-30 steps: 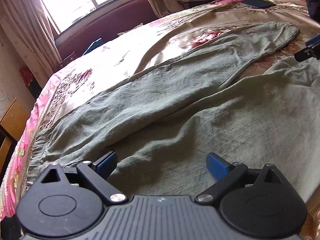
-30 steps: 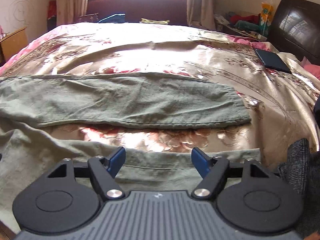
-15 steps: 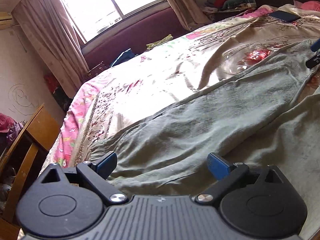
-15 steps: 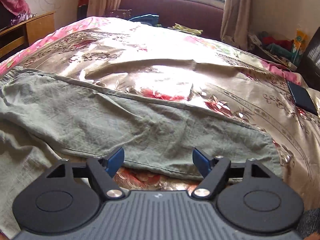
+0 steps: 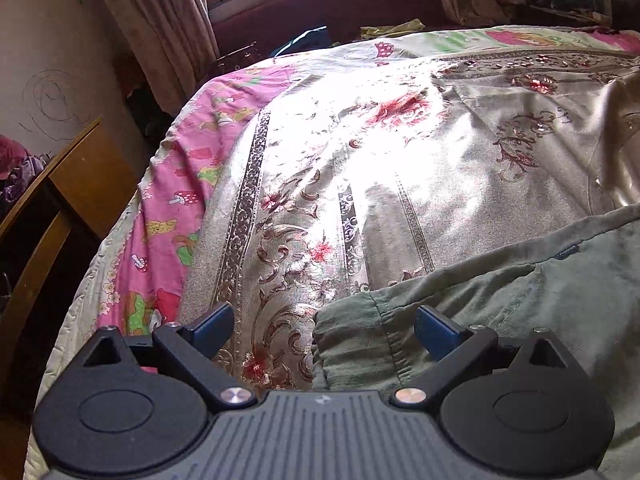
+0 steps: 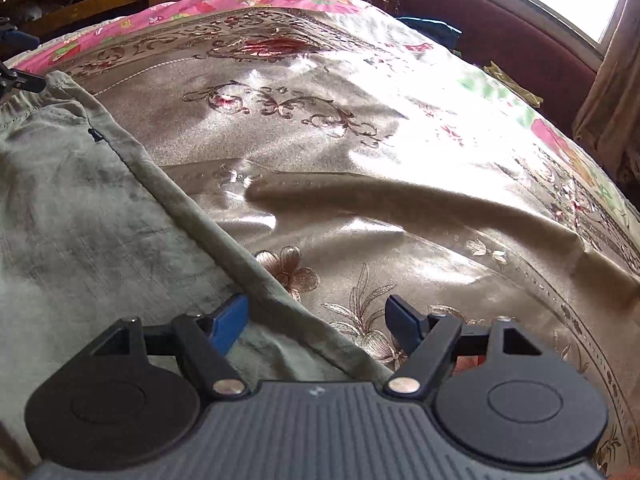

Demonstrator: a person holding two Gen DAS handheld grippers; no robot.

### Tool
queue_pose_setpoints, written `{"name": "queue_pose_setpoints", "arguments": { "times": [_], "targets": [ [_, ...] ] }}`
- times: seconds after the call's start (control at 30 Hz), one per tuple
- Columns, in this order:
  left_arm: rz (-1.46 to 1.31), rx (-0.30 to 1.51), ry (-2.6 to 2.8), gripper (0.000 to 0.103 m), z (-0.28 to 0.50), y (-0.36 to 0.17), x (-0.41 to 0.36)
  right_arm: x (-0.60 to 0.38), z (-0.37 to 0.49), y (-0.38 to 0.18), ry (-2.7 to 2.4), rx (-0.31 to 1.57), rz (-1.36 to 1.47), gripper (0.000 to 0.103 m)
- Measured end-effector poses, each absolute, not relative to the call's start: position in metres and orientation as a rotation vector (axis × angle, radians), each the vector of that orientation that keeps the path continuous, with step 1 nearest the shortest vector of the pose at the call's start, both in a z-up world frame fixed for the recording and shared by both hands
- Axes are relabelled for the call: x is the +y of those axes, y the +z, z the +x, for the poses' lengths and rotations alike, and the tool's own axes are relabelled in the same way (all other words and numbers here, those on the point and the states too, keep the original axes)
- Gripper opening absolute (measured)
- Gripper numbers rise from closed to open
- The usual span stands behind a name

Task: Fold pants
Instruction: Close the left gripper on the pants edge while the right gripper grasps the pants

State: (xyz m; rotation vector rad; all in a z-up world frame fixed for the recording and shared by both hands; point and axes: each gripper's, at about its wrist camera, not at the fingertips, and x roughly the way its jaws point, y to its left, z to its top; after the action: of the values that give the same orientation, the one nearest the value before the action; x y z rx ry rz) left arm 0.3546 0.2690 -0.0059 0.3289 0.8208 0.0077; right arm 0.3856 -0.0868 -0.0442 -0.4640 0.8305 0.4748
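Note:
Grey-green pants (image 5: 520,300) lie flat on the bed. In the left wrist view their waistband corner (image 5: 360,340) lies between the blue fingertips of my left gripper (image 5: 324,330), which is open just above it. In the right wrist view the pants (image 6: 80,220) fill the left side, and their far side edge (image 6: 256,280) runs diagonally between the open fingers of my right gripper (image 6: 316,320). The left gripper's tips (image 6: 16,76) show at the far left by the waistband.
A shiny floral bedspread (image 5: 400,160) covers the bed, with a pink sheet (image 5: 180,184) at its left edge. A wooden cabinet (image 5: 80,176) stands left of the bed. A maroon sofa (image 6: 500,40) and curtains (image 5: 160,20) are under the window.
Both grippers have swung left along the pants. The left now sits over the waistband corner, the right over the far side edge; both stayed open.

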Motion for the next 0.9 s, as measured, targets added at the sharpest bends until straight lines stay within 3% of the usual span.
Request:
{"name": "queue_pose_setpoints", "arguments": {
  "times": [0.23,0.27,0.3,0.33,0.37,0.4,0.47,0.53,0.7,0.9],
  "targets": [
    [0.305,0.872,-0.022,0.102,0.366,-0.028,0.264,-0.097,0.396,-0.049,0.489,0.882,-0.359,0.074],
    [0.278,0.876,-0.033,0.092,0.367,-0.027,0.266,-0.096,0.394,-0.048,0.497,0.887,-0.353,0.065],
    [0.249,0.880,-0.050,0.085,0.367,-0.025,0.267,-0.094,0.392,-0.046,0.517,0.895,-0.345,0.047],
    [0.221,0.884,-0.068,0.067,0.366,-0.023,0.268,-0.093,0.391,-0.044,0.528,0.903,-0.339,0.036],
    [0.200,0.886,-0.080,0.055,0.366,-0.021,0.268,-0.091,0.390,-0.041,0.533,0.918,-0.330,0.015],
    [0.194,0.885,-0.079,0.052,0.365,-0.020,0.267,-0.089,0.389,-0.038,0.528,0.928,-0.325,0.004],
    [0.209,0.880,-0.068,0.041,0.362,-0.017,0.261,-0.086,0.382,-0.030,0.519,0.919,-0.344,0.003],
    [0.233,0.854,-0.057,0.038,0.355,-0.010,0.255,-0.085,0.373,-0.018,0.513,0.893,-0.357,0.001],
    [0.187,0.755,-0.077,0.037,0.322,0.036,0.261,-0.095,0.330,0.031,0.515,0.803,-0.321,0.001],
    [0.131,0.621,-0.115,0.037,0.216,0.089,0.271,-0.105,0.223,0.082,0.577,0.739,-0.246,0.001]
  ]
}}
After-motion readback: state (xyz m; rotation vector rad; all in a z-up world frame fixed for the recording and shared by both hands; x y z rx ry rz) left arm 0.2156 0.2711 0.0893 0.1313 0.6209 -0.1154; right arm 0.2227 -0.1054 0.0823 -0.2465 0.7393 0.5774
